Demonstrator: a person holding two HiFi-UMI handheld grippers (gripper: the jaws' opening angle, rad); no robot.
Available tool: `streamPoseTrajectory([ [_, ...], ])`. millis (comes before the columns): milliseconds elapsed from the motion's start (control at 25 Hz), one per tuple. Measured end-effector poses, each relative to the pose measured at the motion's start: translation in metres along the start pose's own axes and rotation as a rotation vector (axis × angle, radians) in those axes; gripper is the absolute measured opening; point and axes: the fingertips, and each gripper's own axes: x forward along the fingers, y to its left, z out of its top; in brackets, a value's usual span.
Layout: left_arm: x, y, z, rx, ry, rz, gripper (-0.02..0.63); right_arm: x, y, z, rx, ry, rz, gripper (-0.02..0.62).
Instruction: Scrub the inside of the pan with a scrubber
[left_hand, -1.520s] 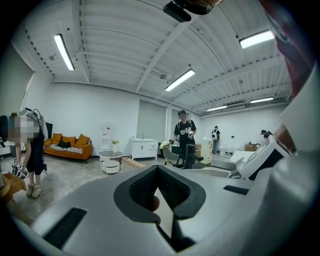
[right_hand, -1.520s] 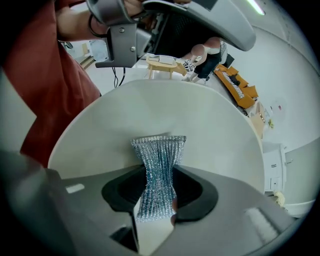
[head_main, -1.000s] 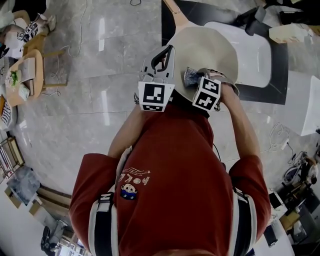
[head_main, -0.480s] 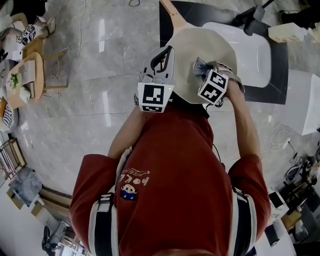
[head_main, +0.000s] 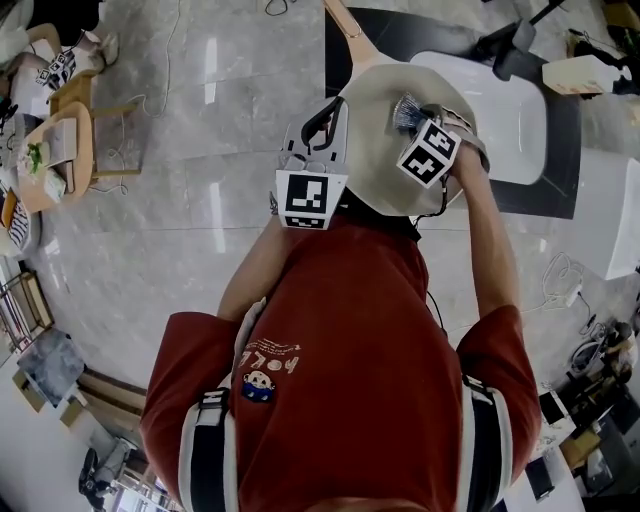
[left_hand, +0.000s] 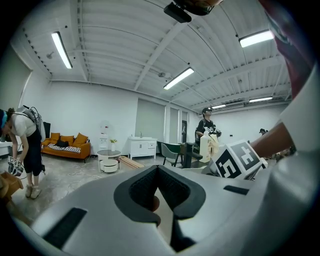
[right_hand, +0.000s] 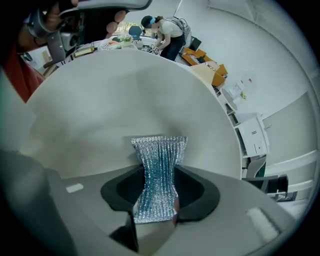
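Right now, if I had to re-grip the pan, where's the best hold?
Probably its wooden handle: long, narrow, sticking out past the rim of the pan on the far side, clear of the scrubber. Come from the left, jaws across it.

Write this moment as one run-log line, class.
left gripper: shut on rim of cream round pan | right gripper: shut on silvery mesh scrubber | scrubber tip: against pan's inner surface
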Motion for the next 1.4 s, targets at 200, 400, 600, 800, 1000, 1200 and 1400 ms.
streamPoseTrajectory([
  [200,-0.002,0.006,0.001,0.004,0.001,0.014,0.005,0.008,-0.009,0.023,-0.011,-0.033,-0.021,0.190],
  [400,-0.004,0.008,0.005,0.011,-0.007,0.015,0.005,0.008,0.000,0.044,-0.057,-0.063,-0.021,0.190],
  [600,-0.006,0.012,0.011,0.015,-0.017,0.017,0.005,-0.001,0.030,0.052,-0.090,-0.053,0.050,0.190],
  [800,-0.009,0.011,0.015,0.012,-0.033,0.005,0.005,-0.017,0.076,0.041,-0.114,-0.035,0.161,0.196],
  [1000,-0.014,0.008,0.016,0.005,-0.045,-0.017,0.005,-0.019,0.075,0.040,-0.060,-0.057,0.121,0.196],
  [1200,-0.016,0.010,0.016,-0.053,-0.034,-0.016,0.005,-0.029,0.068,0.032,0.066,-0.088,0.076,0.196],
  [1400,-0.012,0.007,0.006,-0.094,0.007,-0.022,0.005,-0.056,0.057,0.029,0.232,-0.178,0.027,0.195],
])
